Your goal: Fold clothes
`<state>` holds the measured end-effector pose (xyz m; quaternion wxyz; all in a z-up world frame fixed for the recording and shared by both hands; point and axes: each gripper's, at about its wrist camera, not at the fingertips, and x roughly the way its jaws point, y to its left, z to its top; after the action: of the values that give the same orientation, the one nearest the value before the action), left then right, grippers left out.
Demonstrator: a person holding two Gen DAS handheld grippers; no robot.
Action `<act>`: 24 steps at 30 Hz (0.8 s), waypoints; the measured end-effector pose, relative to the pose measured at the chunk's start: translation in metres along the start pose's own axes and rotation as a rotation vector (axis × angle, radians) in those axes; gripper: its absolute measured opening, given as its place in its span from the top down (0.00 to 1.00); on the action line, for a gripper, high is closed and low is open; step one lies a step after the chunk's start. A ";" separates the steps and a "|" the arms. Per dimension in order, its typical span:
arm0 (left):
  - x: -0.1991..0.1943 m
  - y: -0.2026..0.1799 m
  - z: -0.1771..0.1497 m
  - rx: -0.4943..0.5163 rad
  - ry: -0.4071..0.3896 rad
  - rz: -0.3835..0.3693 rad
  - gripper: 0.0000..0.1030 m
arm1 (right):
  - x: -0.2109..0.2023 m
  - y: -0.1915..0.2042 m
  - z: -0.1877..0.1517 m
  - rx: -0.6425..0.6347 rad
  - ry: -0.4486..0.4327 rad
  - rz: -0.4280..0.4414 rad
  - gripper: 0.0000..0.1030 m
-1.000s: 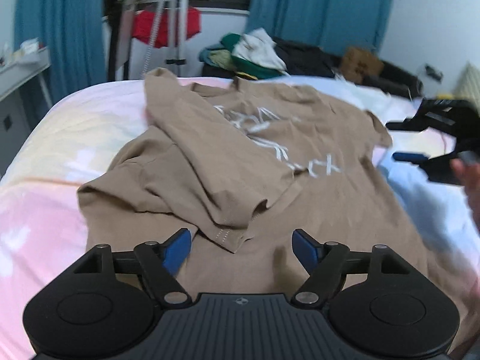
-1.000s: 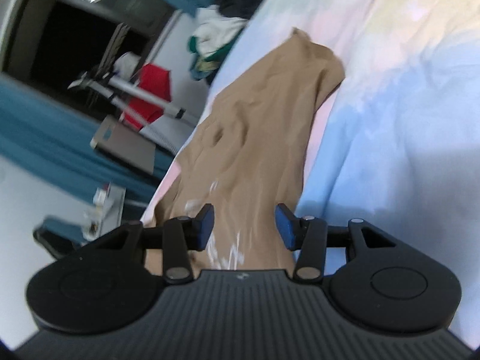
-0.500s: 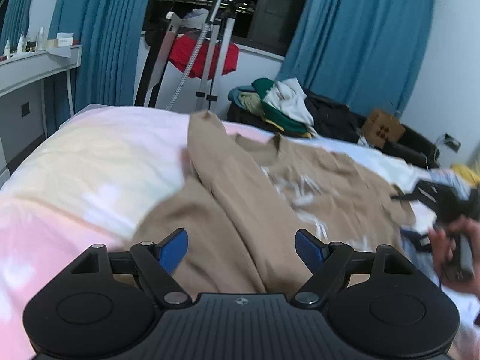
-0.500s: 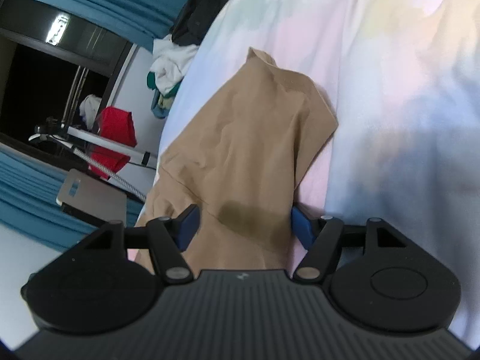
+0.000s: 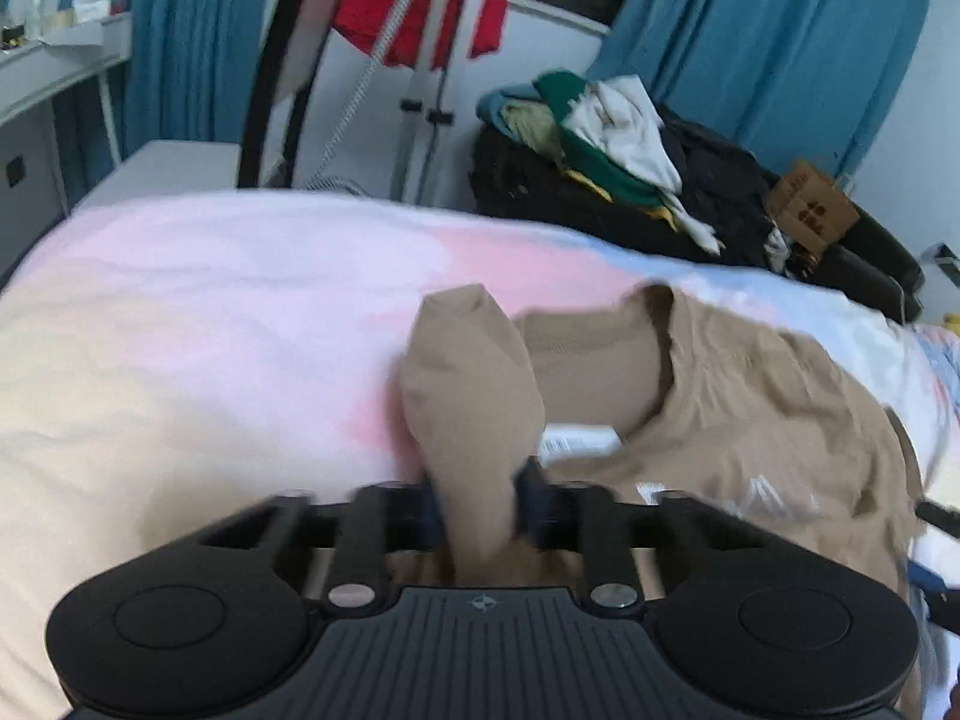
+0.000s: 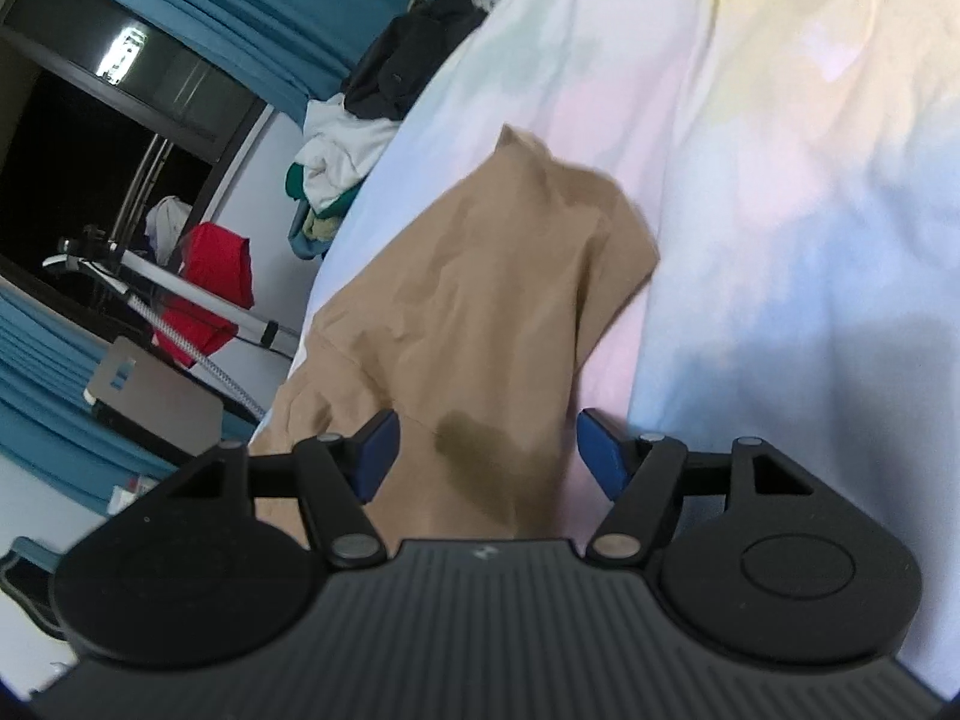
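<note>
A tan T-shirt (image 5: 750, 408) with white print lies on the pastel bed sheet (image 5: 210, 312), collar toward the far edge. In the left wrist view its near sleeve (image 5: 468, 378) stands up in a bunched fold. My left gripper (image 5: 477, 507) is closing, and its blue pads pinch the base of that fold. In the right wrist view my right gripper (image 6: 486, 450) stands open low over the other sleeve (image 6: 510, 276). That cloth lies flat between the spread fingers, and the pads do not touch it.
Behind the bed a heap of clothes (image 5: 606, 138) lies on dark furniture beside a cardboard box (image 5: 813, 210). A metal drying rack with a red garment (image 5: 420, 12) stands before blue curtains. A grey desk (image 5: 54, 60) is at the left.
My left gripper travelled across the shirt to the collar end and its jaws went from wide to pinching the sleeve. My right gripper spread wider and sank a little over the other sleeve.
</note>
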<state>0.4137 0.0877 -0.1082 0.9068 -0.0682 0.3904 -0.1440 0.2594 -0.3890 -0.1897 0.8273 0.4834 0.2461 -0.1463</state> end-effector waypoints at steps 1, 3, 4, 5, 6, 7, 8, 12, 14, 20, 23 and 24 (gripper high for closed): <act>-0.002 0.005 0.007 -0.017 -0.016 0.002 0.85 | -0.001 0.000 0.000 -0.001 -0.003 -0.002 0.33; -0.007 0.018 0.022 -0.074 -0.050 0.014 0.86 | -0.004 0.000 0.001 -0.003 -0.008 -0.006 0.33; -0.008 0.025 0.030 -0.106 -0.065 0.017 0.86 | -0.005 0.000 0.001 -0.004 -0.010 -0.008 0.33; -0.009 0.033 0.037 -0.137 -0.080 0.020 0.86 | -0.006 0.001 0.001 -0.010 -0.012 -0.009 0.33; -0.007 0.038 0.044 -0.156 -0.090 0.034 0.86 | -0.007 0.002 0.001 -0.017 -0.014 -0.010 0.33; -0.002 0.042 0.048 -0.160 -0.087 0.060 0.86 | -0.008 0.002 0.002 -0.023 -0.016 -0.011 0.33; 0.004 0.045 0.049 -0.163 -0.078 0.088 0.86 | -0.008 0.003 0.002 -0.024 -0.016 -0.008 0.33; 0.032 0.053 0.043 -0.188 -0.052 0.148 0.84 | -0.007 -0.002 0.006 -0.002 0.001 0.023 0.33; 0.034 0.050 0.039 -0.167 -0.072 0.159 0.80 | -0.007 -0.005 0.009 0.009 0.014 0.042 0.33; -0.010 0.029 0.030 -0.063 -0.091 0.158 0.41 | -0.005 -0.015 0.018 0.054 0.053 0.114 0.33; -0.061 0.012 0.009 -0.009 -0.121 0.153 0.33 | -0.003 -0.020 0.025 0.081 0.060 0.143 0.33; -0.077 0.005 -0.001 -0.002 -0.123 0.157 0.31 | -0.001 -0.022 0.026 0.091 0.065 0.148 0.33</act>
<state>0.3633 0.1168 -0.0568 0.9374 -0.0470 0.3383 -0.0676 0.2552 -0.4224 -0.1942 0.8045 0.5420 0.2294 -0.0800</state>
